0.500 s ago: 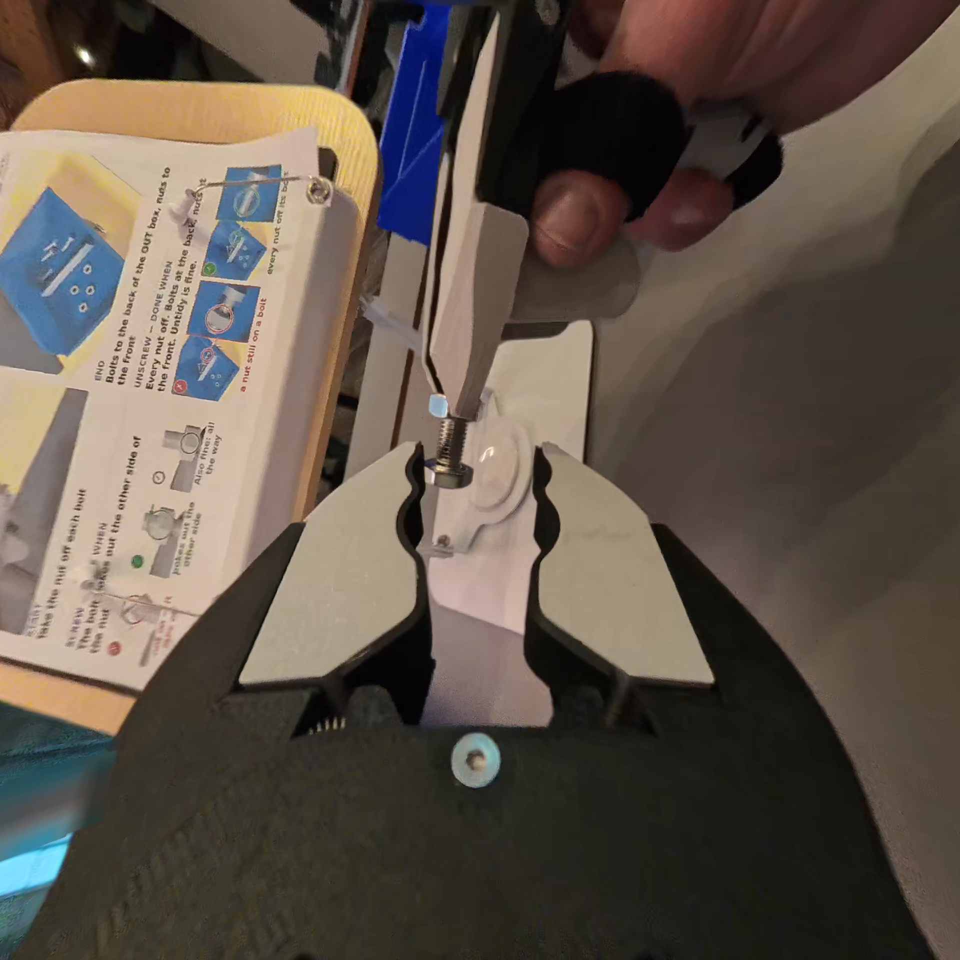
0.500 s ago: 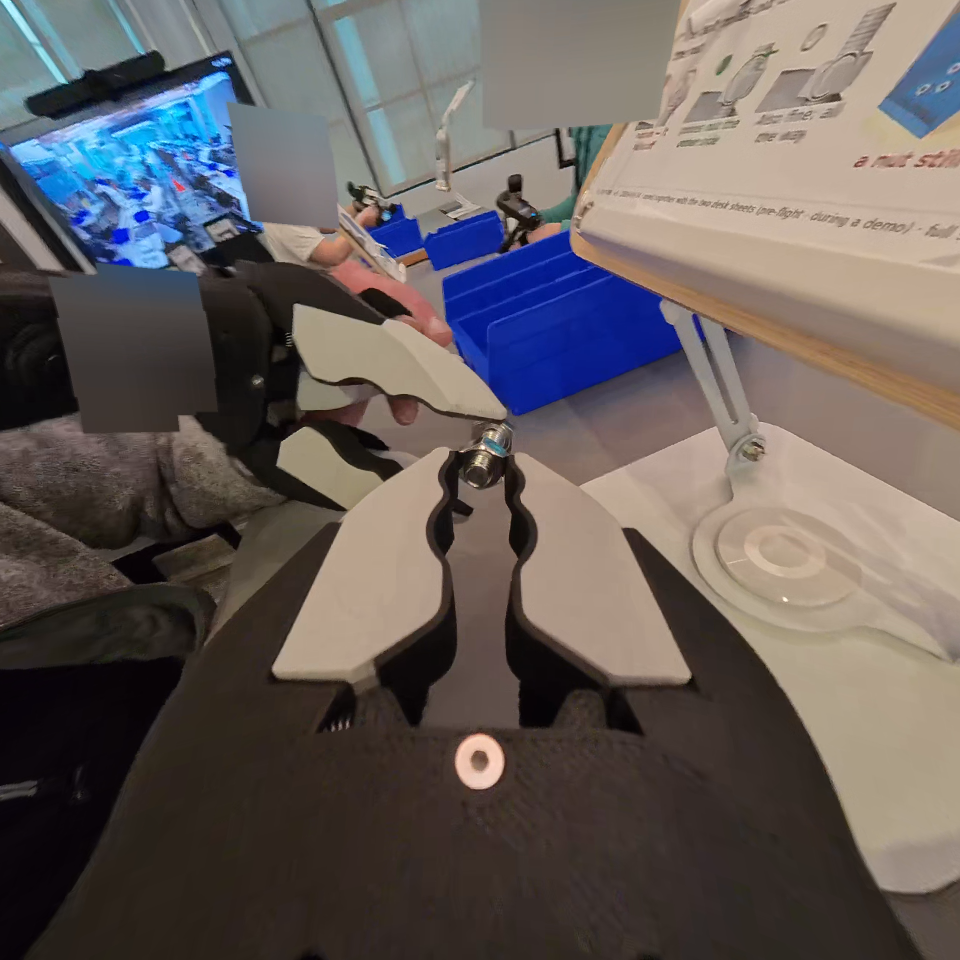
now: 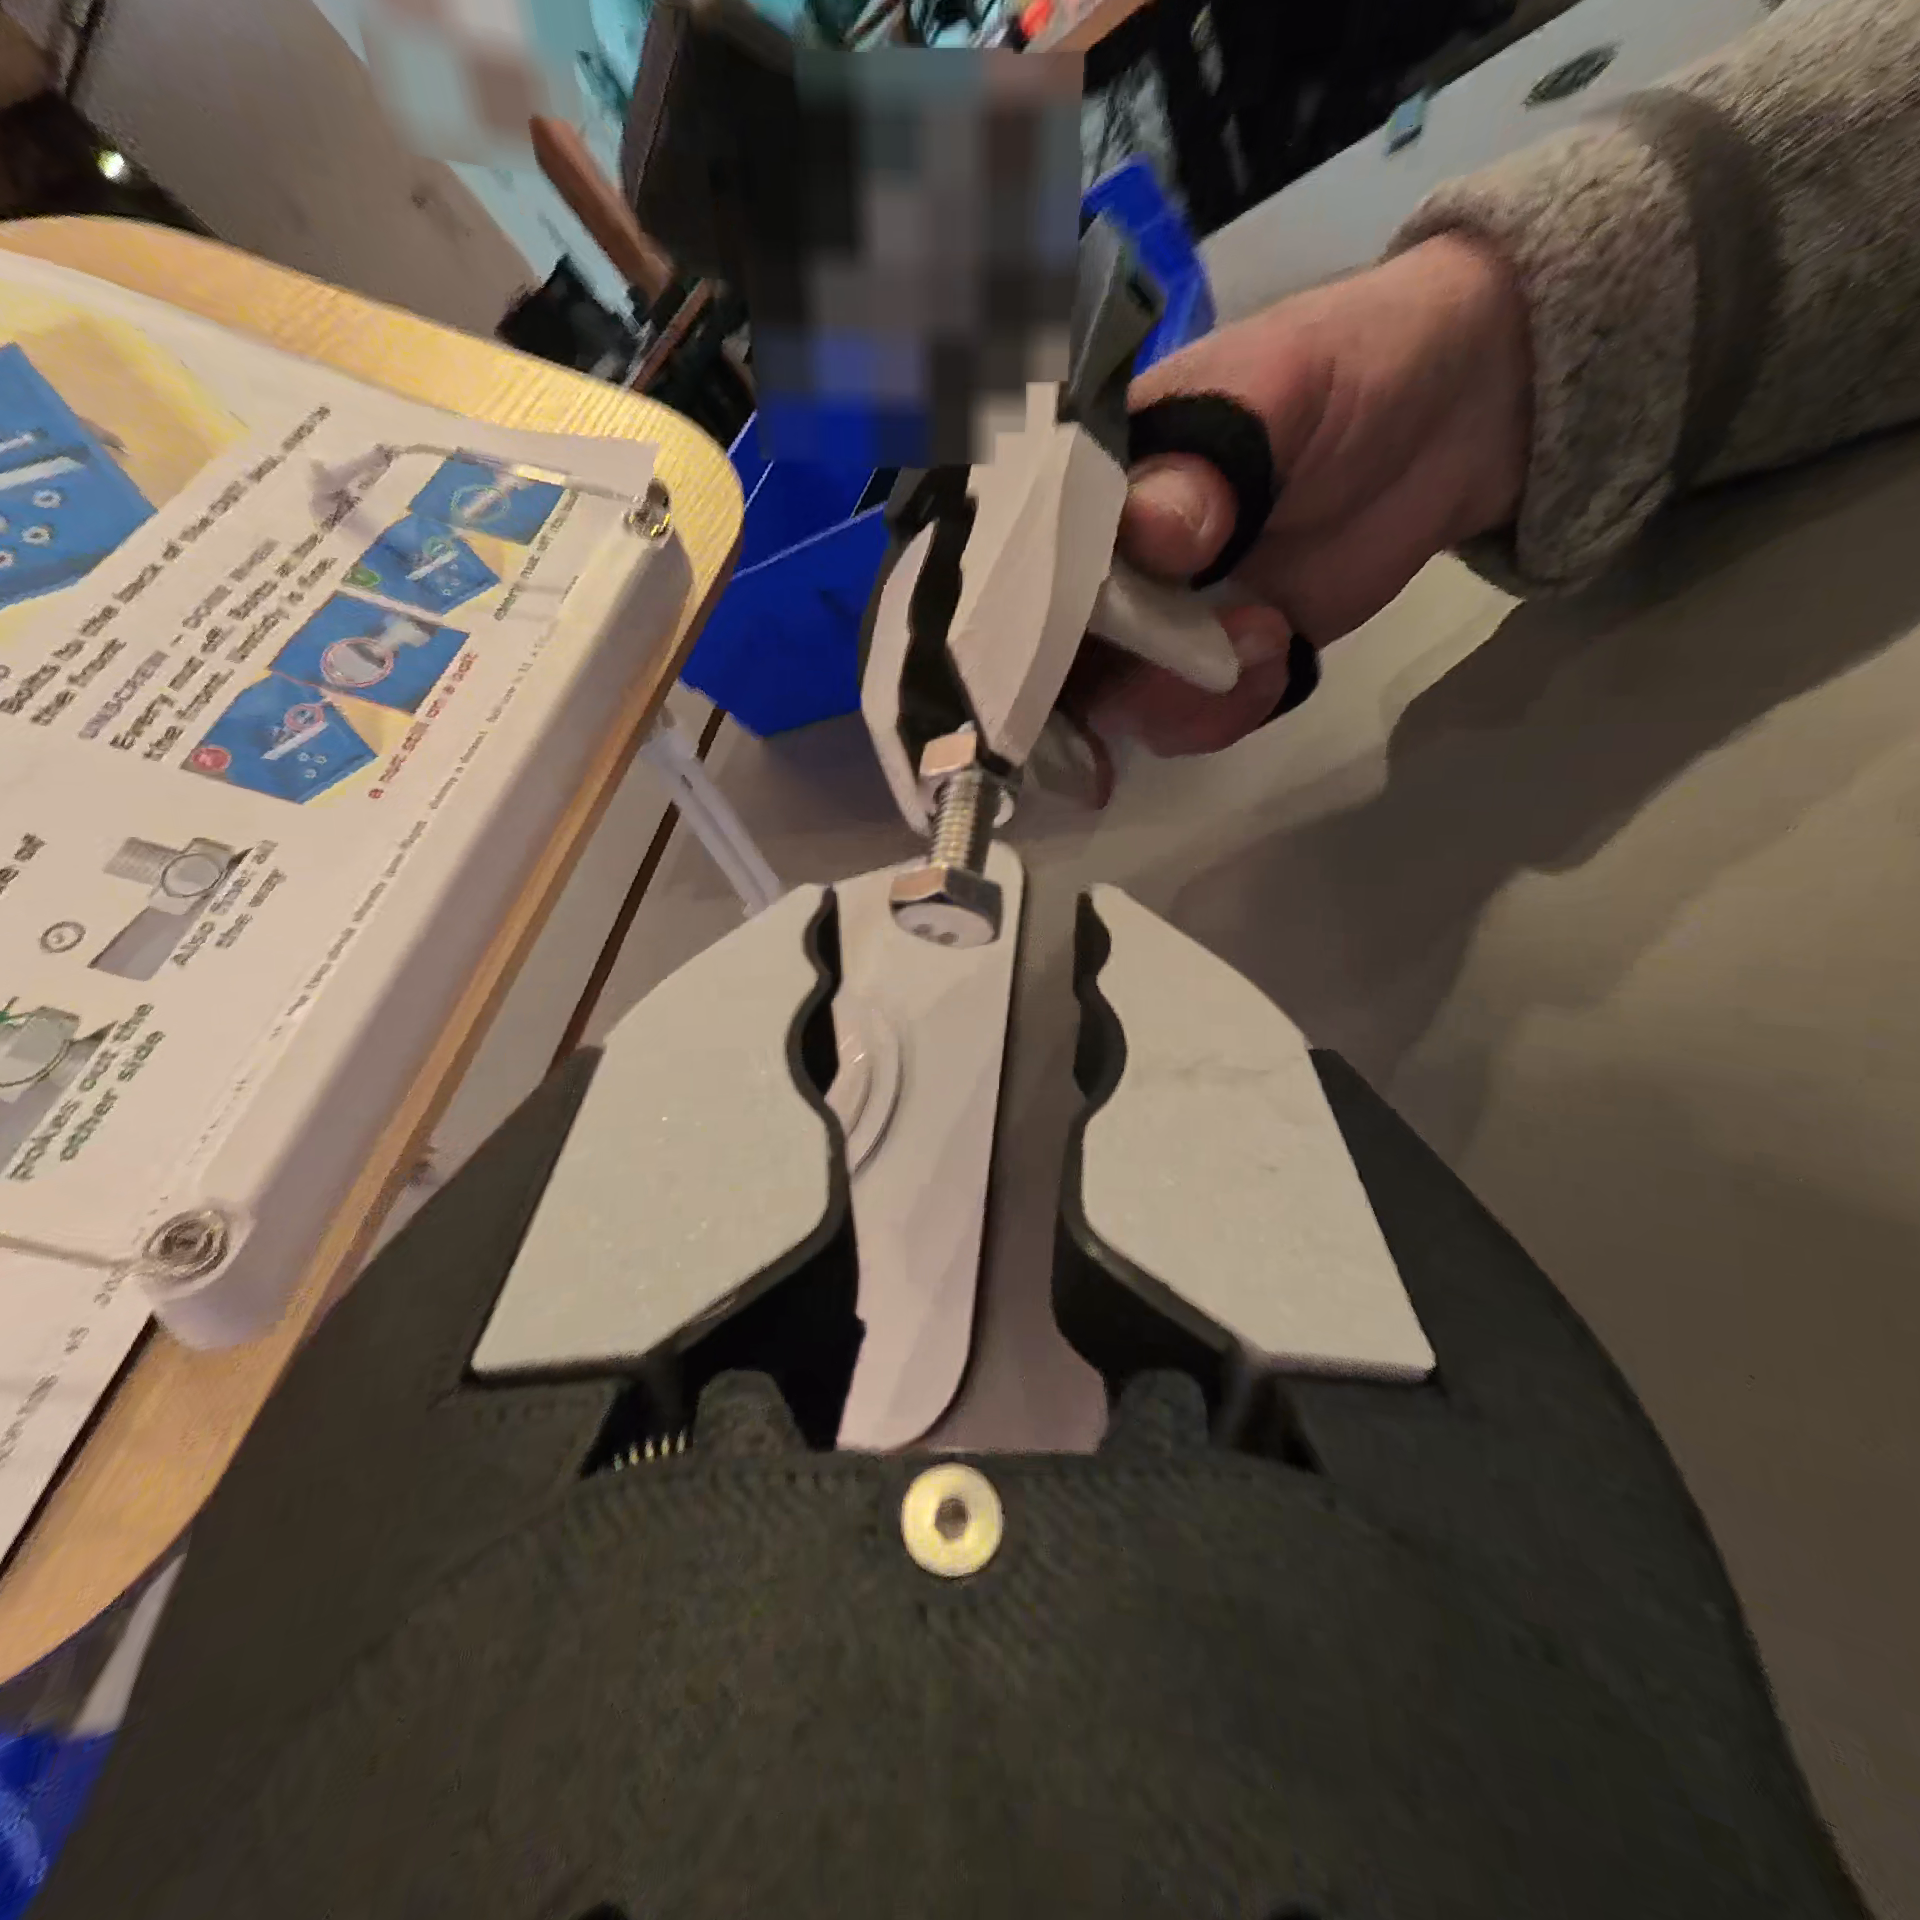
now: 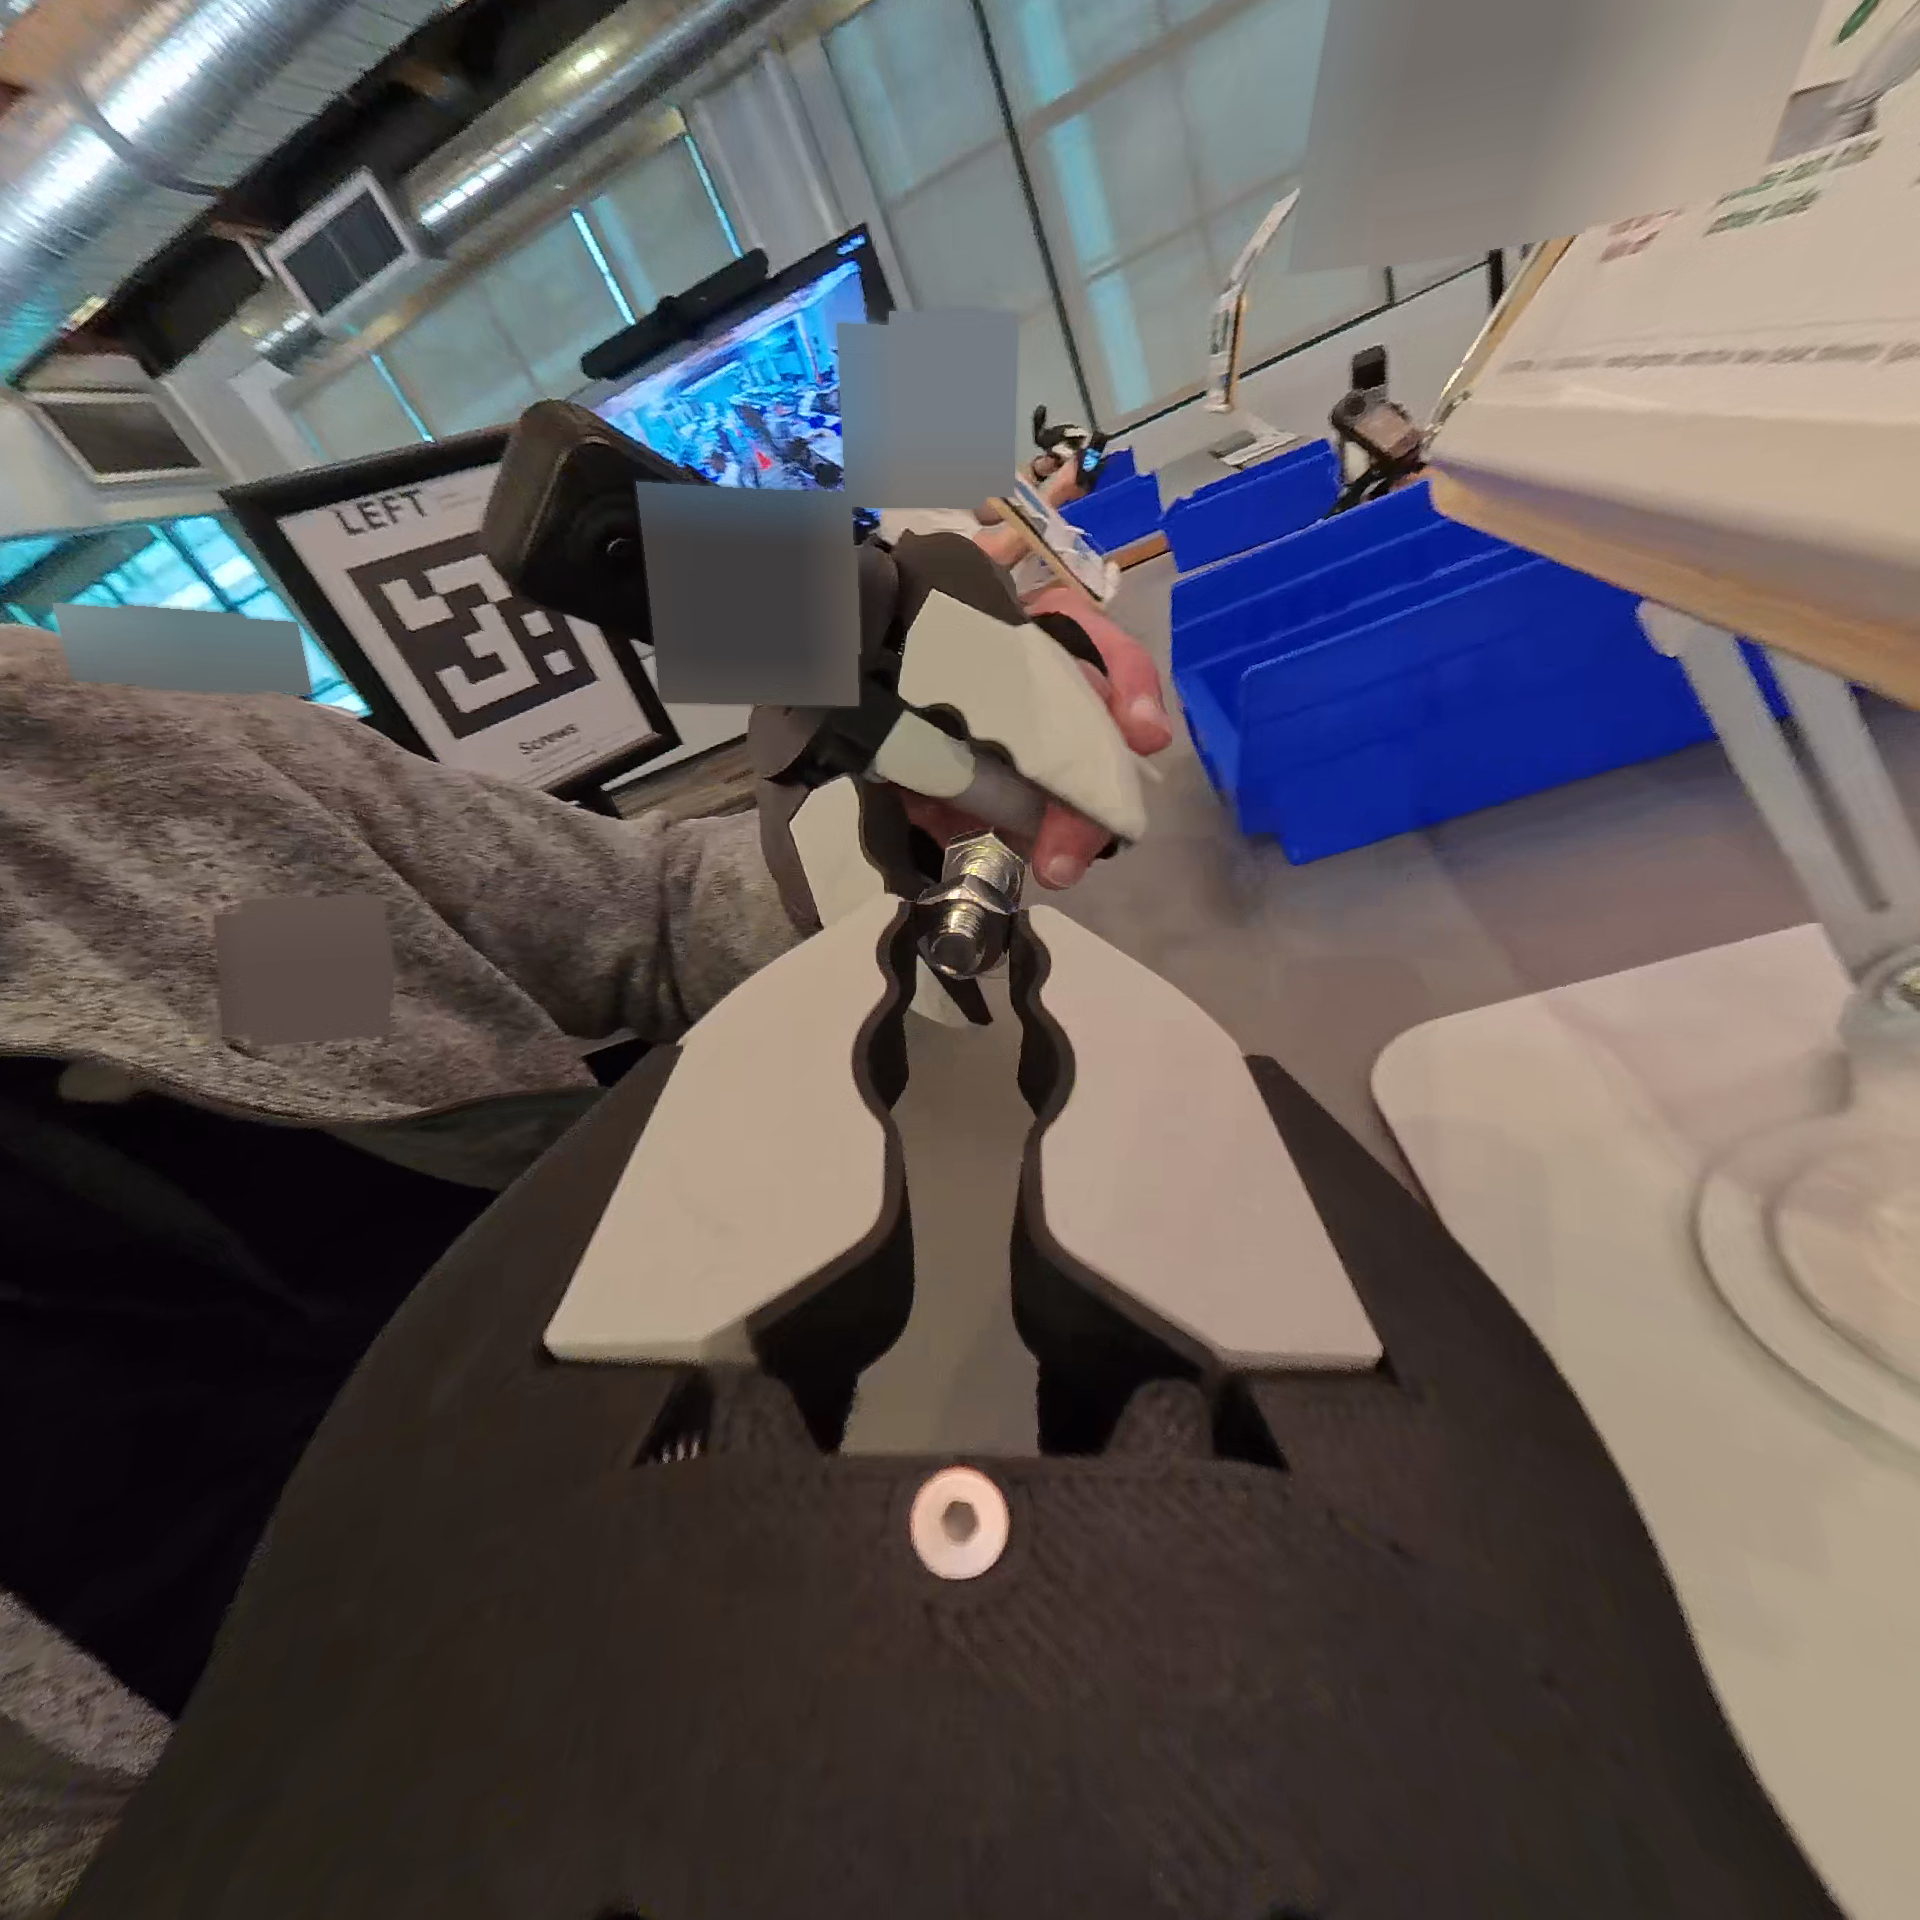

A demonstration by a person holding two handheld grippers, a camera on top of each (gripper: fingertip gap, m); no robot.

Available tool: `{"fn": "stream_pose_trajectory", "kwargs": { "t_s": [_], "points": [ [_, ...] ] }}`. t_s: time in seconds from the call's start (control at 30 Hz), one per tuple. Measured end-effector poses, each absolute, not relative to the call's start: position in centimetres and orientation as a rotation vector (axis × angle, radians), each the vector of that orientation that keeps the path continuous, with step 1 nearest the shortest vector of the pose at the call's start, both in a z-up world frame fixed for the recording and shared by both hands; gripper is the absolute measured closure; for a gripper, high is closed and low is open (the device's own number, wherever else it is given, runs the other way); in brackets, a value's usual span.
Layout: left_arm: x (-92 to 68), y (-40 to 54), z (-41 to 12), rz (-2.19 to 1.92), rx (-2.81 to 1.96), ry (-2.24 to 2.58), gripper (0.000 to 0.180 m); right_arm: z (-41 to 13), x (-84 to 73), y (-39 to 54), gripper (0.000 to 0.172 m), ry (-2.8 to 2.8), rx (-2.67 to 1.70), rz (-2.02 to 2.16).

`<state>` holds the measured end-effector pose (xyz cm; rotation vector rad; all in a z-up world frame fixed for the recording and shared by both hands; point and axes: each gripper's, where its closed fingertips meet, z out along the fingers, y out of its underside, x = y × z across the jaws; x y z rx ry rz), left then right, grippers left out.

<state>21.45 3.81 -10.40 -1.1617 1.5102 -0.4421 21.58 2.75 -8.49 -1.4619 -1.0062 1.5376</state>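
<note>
A steel bolt (image 3: 961, 821) with a hex nut (image 3: 948, 753) on its thread hangs in the air between the two grippers. My right gripper (image 4: 966, 925) is shut on the nut (image 4: 961, 902), and the threaded end points at its camera. The left wrist view shows its fingertips (image 3: 1003, 717) clamped on the nut. My left gripper (image 3: 956, 899) is open. The bolt's hex head (image 3: 948, 906) stands between its tips with a gap on both sides. In the right wrist view the left gripper's fingers (image 4: 1018, 707) are spread around the head (image 4: 982, 857).
A wooden board carrying a printed instruction sheet (image 3: 312, 831) stands on a white bracket at the left of the grey table (image 3: 1558, 1039). Its white base plate (image 4: 1610, 1299) lies at the right. Blue bins (image 4: 1403, 675) stand behind. A framed marker sign (image 4: 468, 623) is at the back. Only a small space, under 4 cm, lies between the two pairs of fingers.
Both grippers have tilted and shifted with the bolt between them. My left fingers have spread a little wider off the bolt head. The right grip on the nut is unchanged.
</note>
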Motion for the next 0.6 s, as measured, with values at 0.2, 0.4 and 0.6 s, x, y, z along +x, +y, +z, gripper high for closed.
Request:
{"fn": "stream_pose_trajectory", "kwargs": {
  "t_s": [0.2,0.4,0.6],
  "points": [
    [21.6,2.3,-9.6,-0.697,-1.131,1.492,0.149,-8.4,21.3,1.9,0.154,-1.031,-1.428,1.623],
    [21.6,1.6,-9.1,-0.818,-1.106,1.469,0.162,-8.3,21.2,1.5,0.154,-1.042,-1.398,1.670],
    [21.6,1.3,-8.7,-0.845,-1.094,1.443,0.162,-8.0,21.2,1.3,0.154,-1.033,-1.342,1.696]
  ]
}}
